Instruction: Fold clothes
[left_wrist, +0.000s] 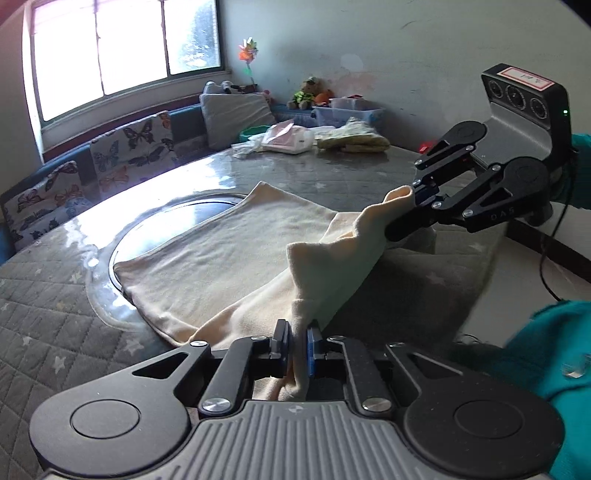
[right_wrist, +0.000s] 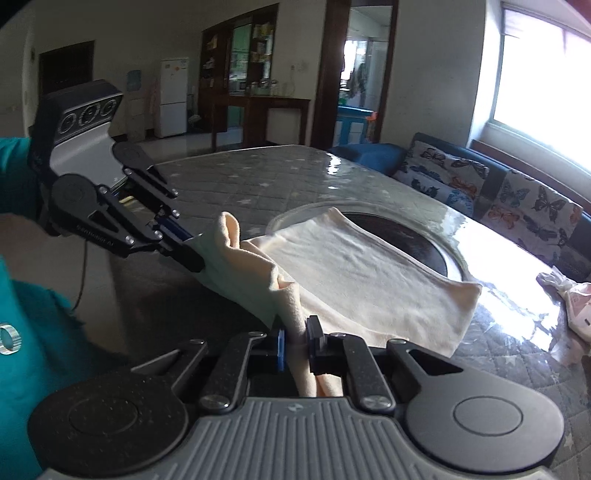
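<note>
A cream garment (left_wrist: 229, 266) lies spread on the quilted grey table, partly over a round dark inset (left_wrist: 177, 225). My left gripper (left_wrist: 295, 339) is shut on one near corner of it and lifts that edge. My right gripper (left_wrist: 402, 218) is shut on the other near corner, held above the table to the right. In the right wrist view the garment (right_wrist: 369, 280) stretches away from my right gripper (right_wrist: 297, 339), and the left gripper (right_wrist: 192, 251) pinches the cloth at the left.
A pile of clothes and bags (left_wrist: 314, 138) sits at the table's far edge. A butterfly-print sofa (left_wrist: 110, 162) runs along the window wall. A pink-white item (right_wrist: 569, 302) lies on the table at the right. The round inset (right_wrist: 402, 236) has a raised rim.
</note>
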